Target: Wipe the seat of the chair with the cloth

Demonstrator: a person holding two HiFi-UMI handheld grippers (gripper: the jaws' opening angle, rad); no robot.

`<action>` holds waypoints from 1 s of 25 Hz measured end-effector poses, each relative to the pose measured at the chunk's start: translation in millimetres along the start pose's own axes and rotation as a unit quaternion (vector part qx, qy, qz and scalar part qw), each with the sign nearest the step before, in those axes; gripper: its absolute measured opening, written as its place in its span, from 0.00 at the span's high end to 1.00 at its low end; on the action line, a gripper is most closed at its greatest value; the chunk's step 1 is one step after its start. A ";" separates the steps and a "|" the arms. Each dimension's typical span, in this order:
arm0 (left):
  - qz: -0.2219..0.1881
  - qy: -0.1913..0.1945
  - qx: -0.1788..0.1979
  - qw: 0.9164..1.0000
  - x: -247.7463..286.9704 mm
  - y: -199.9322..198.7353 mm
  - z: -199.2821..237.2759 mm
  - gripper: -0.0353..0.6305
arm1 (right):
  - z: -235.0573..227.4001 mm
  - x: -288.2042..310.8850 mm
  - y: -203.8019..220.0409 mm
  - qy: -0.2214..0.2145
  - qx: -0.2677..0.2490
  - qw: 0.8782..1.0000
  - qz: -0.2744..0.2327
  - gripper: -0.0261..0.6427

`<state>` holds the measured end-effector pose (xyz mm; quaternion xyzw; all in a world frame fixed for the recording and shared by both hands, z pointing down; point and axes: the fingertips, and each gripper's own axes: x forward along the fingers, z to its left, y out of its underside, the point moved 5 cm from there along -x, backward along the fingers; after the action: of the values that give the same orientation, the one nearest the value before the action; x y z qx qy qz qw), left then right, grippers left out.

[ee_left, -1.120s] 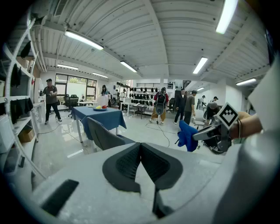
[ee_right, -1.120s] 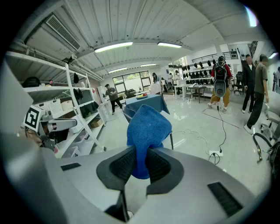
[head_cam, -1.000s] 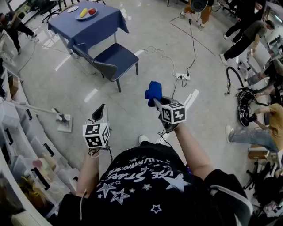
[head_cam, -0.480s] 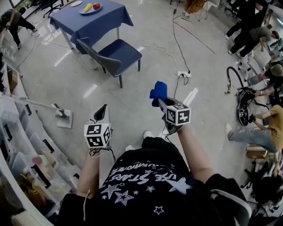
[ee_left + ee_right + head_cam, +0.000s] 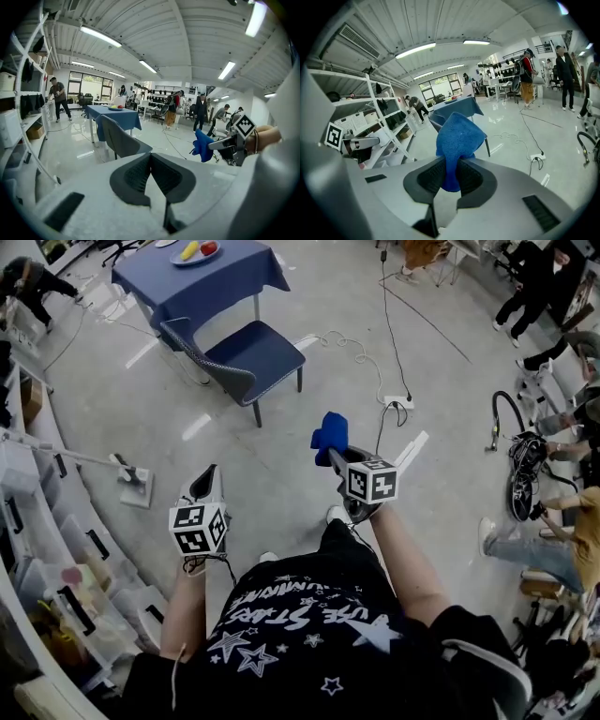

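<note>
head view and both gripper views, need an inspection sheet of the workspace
surface: chair seat bare, nothing on it
job's things: blue cloth up in the air, well short of the chair
clutter: floor mop; plate of fruit on blue table
claws: left claw shut, empty; right claw shut on the cloth
cables: white cable and power strip on the floor right of the chair
surroundings: shelves with bins at left; people at right
</note>
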<state>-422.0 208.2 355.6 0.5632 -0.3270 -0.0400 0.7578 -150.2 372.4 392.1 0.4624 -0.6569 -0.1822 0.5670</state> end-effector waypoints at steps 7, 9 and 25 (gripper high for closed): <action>0.002 -0.034 -0.014 0.999 78.4 -28.3 -61.8 0.92 | -95.0 24.5 -38.1 -0.038 -0.017 0.999 0.020 0.87; 0.009 -0.049 -0.013 0.999 101.4 -31.9 -78.5 0.92 | -127.7 26.8 -47.7 -0.044 -0.019 0.998 0.027 0.87; 0.032 -0.107 -0.028 0.993 185.7 -50.2 -120.3 0.92 | -217.1 69.1 -80.5 -0.097 -0.040 0.992 0.073 0.87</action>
<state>-196.1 209.9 376.8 0.5240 -0.4227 -0.0852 0.7345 85.2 337.3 433.5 0.3698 -0.7334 -0.2105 0.5302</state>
